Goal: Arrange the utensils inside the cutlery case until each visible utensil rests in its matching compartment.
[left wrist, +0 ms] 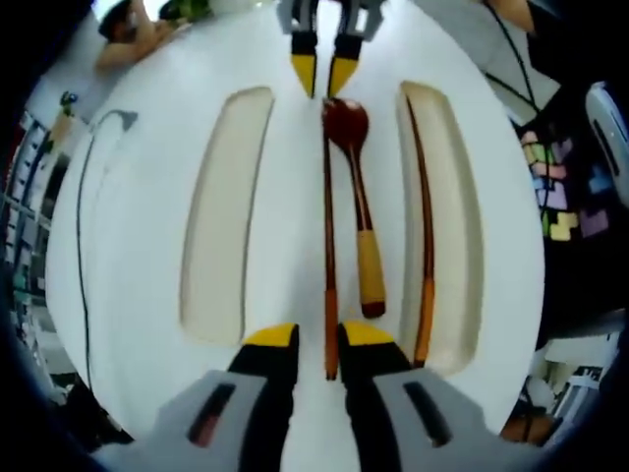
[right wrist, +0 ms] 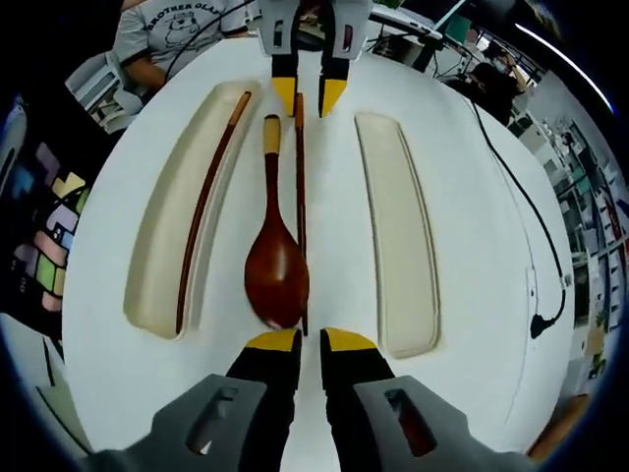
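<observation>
On the white tabletop (left wrist: 147, 295), between the two cream compartments, a light, stiff, glossy chopstick (left wrist: 330, 285) lies beside the wooden spoon (left wrist: 356, 197), its ends bracketed but not clamped by the parted jaws of the left gripper (left wrist: 317, 339) and right gripper (right wrist: 301, 344), so a grip at each thin tip is judged best.

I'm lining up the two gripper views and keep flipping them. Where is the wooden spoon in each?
Left gripper view: wooden spoon just right of centre, bowl at top.
Right gripper view: wooden spoon left of centre, bowl at bottom.
Shared landmark: loose chopstick alongside it.
</observation>
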Motion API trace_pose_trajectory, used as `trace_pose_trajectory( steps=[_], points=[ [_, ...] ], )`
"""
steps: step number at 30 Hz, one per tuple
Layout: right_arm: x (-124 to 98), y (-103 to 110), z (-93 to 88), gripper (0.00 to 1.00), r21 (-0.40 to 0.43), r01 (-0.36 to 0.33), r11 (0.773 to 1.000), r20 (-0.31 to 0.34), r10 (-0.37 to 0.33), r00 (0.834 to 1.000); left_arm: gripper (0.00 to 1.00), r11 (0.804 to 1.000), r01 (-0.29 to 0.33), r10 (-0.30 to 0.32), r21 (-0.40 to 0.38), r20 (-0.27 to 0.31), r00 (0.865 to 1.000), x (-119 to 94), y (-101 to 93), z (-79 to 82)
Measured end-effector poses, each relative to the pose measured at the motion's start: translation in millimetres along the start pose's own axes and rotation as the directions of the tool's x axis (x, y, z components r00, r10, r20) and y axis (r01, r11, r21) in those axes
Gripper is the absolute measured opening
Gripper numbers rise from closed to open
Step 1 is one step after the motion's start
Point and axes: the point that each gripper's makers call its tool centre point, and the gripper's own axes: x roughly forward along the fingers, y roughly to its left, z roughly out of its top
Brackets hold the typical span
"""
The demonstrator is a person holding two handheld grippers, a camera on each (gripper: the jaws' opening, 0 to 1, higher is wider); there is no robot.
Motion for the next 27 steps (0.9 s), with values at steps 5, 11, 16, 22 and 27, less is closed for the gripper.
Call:
trace_pose_trajectory(
  steps=[5, 11, 16, 22, 27],
  points=[
    [0.8, -0.3, 1.1, 0.06, -0.026, -0.026, 0.999, -0.017, 0.026, 1.000, 0.16, 1.000, 0.025, -0.025, 0.000, -0.021, 0.999, 0.5, -0.4, 0.6],
    [2.9, 0.5, 3.7, 0.03, -0.014, -0.088, 0.996, -0.049, 0.087, 0.995, 0.16, 0.999, 0.036, -0.036, -0.006, -0.056, 0.998, 0.9, 0.7, 0.4],
    [2.7, 2.0, 3.4, 0.02, 0.008, -0.094, 0.996, -0.051, 0.094, 0.994, 0.15, 0.999, 0.034, -0.035, -0.010, -0.079, 0.996, 1.0, 0.0, 0.2],
    [2.2, 3.5, 3.6, 0.00, -0.033, -0.062, 0.998, -0.028, 0.061, 0.998, 0.08, 1.000, 0.013, -0.013, 0.001, -0.066, 0.998, 1.0, 2.5, 1.4],
    [1.7, 1.7, 3.9, 0.00, 0.026, -0.055, 0.998, -0.007, 0.055, 0.998, 0.06, 1.000, -0.009, 0.012, 0.026, -0.085, 0.996, 1.3, 3.8, 3.3]
  ],
)
